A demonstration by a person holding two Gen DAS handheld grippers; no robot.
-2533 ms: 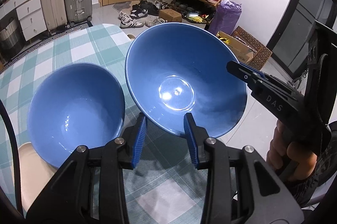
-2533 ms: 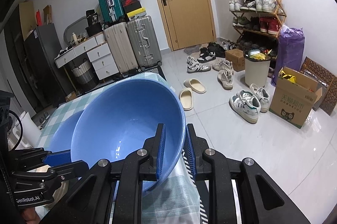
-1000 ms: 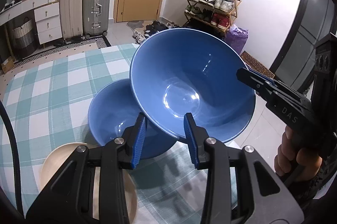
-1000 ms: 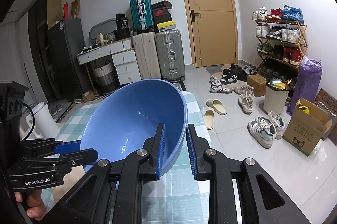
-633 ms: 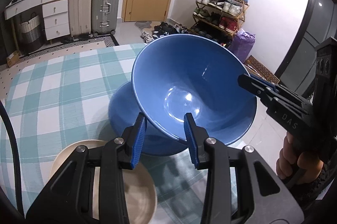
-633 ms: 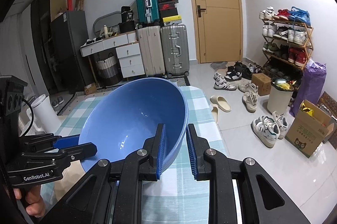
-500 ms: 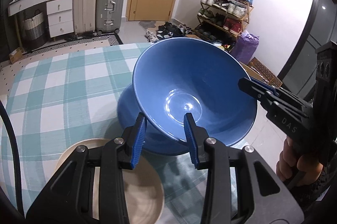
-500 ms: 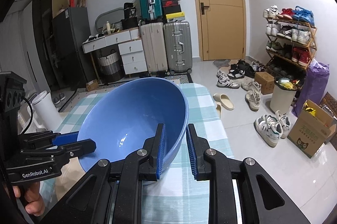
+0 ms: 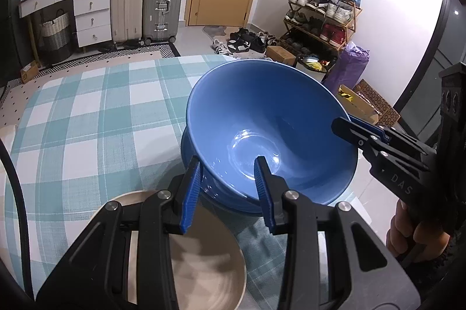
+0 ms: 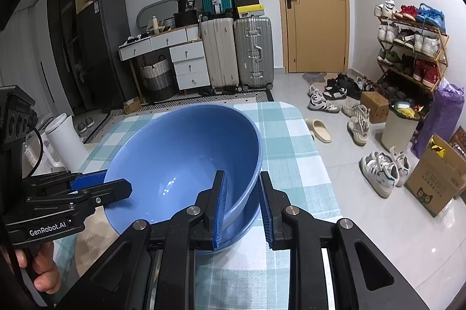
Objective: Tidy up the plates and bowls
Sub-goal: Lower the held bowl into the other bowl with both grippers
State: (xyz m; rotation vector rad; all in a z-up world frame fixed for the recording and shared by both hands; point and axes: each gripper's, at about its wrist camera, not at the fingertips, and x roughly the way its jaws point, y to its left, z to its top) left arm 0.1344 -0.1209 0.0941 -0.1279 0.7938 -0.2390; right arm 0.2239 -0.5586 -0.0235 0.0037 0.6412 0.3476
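A large blue bowl [image 9: 271, 117] sits nested in a second blue bowl [image 9: 193, 164] on the checked tablecloth [image 9: 87, 120]. My left gripper [image 9: 227, 190] has its jaws apart around the near rim of the bowls. My right gripper [image 10: 240, 205] has its jaws parted on either side of the top bowl's [image 10: 180, 152] right rim; the lower bowl [image 10: 244, 225] shows beneath. A beige plate [image 9: 209, 266] lies under my left gripper, next to the bowls.
The table's right edge [image 10: 323, 164] is close to the bowls, with floor, shoes [image 10: 384, 170] and a cardboard box [image 10: 437, 181] beyond. Suitcases [image 10: 236, 53] and drawers stand at the far wall.
The large blue bowl moved left over the second bowl and came down into it. My right gripper's jaws have opened wider around its rim. The plate came into view.
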